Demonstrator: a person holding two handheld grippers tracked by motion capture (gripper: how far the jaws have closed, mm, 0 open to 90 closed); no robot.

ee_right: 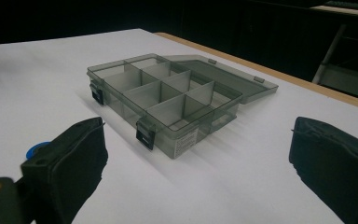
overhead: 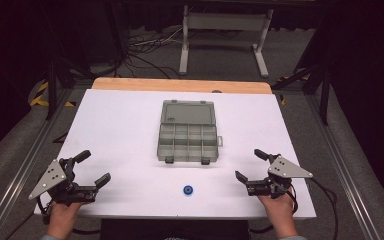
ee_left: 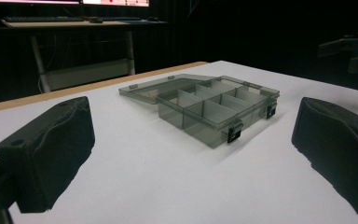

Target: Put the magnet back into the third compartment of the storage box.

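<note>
My left gripper and right gripper stood wide, holding nothing, on either side of the small blue round piece. Beyond that piece lay the smoky clear plastic compartment box, lid open.

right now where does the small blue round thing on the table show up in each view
high view: the small blue round piece lies on the white table, near its front edge, just in front of the open compartment box.
left gripper view: not in it.
right gripper view: a blue sliver at lower left, partly behind the near black jaw.
shared landmark: the box, lid folded back, latches toward the person.
</note>
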